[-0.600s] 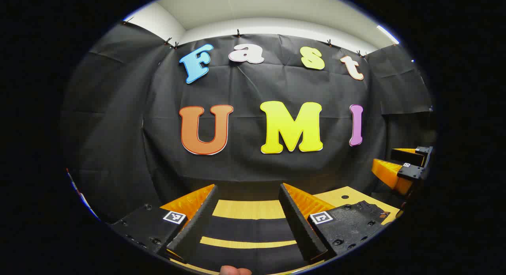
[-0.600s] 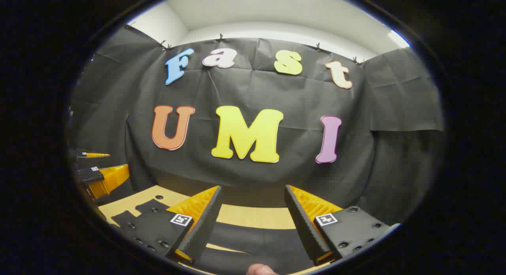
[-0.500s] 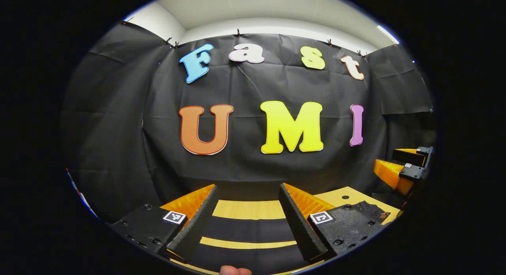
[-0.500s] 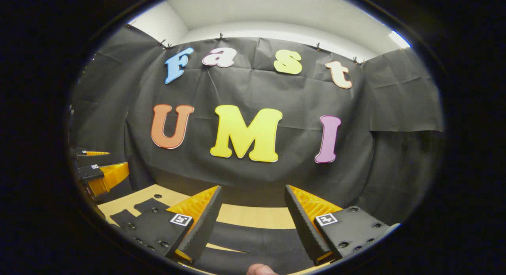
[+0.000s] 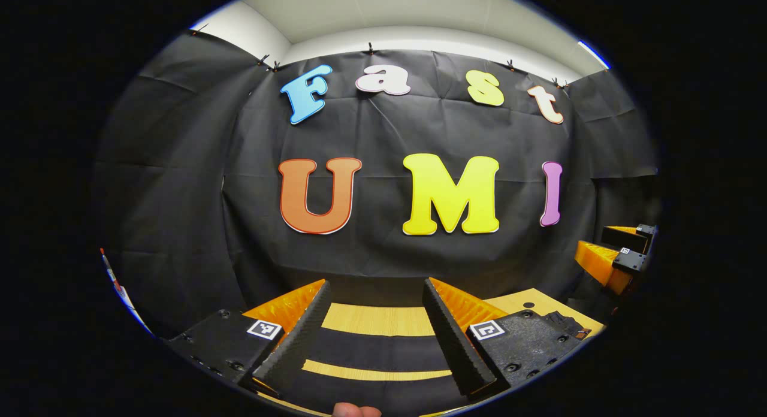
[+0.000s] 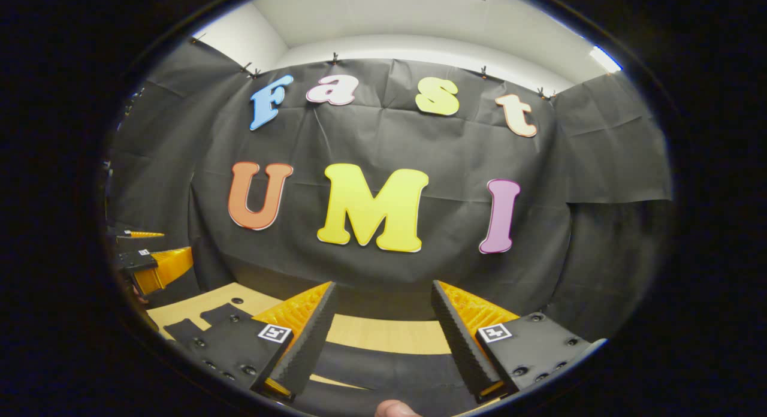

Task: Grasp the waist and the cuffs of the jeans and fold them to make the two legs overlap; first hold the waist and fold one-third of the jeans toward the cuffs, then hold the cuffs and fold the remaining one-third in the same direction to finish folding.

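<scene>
The jeans (image 5: 374, 350) are dark cloth lying flat on the wooden table (image 5: 374, 319), seen as two dark bands with a strip of wood between them. My left gripper (image 5: 376, 284) hovers above them, open, nothing between its fingers. In the right gripper view the jeans (image 6: 389, 369) lie under my right gripper (image 6: 384, 285), also open and empty. Which end is waist or cuffs I cannot tell. The right gripper (image 5: 620, 255) shows far right in the left gripper view; the left gripper (image 6: 150, 258) shows far left in the right gripper view.
The black cloth wall (image 5: 383, 249) rises just behind the table's far edge. A small hole (image 5: 527, 305) marks the tabletop at the right. A person's fingertip (image 5: 356, 410) shows at the bottom edge, and another fingertip (image 6: 392, 408) in the right gripper view.
Both views have drifted slightly: the wall has slid a little right in the left gripper view and a little down in the right gripper view. Both grippers stay open above the jeans.
</scene>
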Demonstrator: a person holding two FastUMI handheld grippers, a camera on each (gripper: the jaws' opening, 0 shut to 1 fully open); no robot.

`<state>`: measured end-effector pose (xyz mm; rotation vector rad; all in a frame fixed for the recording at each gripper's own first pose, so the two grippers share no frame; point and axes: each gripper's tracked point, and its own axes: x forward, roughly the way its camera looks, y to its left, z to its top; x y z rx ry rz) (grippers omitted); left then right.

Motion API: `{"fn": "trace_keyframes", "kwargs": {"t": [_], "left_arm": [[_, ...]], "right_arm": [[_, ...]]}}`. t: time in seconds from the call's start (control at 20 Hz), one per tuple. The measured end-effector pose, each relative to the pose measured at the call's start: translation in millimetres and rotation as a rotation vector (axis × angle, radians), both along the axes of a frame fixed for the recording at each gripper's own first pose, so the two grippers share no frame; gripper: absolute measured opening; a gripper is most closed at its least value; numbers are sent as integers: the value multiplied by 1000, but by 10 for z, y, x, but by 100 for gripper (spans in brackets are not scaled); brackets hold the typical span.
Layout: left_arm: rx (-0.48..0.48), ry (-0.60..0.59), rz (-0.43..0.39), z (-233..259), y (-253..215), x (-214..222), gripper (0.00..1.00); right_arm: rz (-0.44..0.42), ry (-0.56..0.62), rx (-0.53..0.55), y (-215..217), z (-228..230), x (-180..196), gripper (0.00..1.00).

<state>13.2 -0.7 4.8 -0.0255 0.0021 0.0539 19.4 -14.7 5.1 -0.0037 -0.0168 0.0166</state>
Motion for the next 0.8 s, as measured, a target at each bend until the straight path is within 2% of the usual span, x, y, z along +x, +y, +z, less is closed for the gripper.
{"fn": "trace_keyframes", "kwargs": {"t": [0.5, 0.8], "left_arm": [[31, -9, -20, 57, -56, 108, 98], [35, 8, -19, -23, -9, 89, 98]], "right_arm": [[-29, 6, 24, -160, -56, 128, 97], [-71, 43, 37, -446, -178, 119, 97]]}}
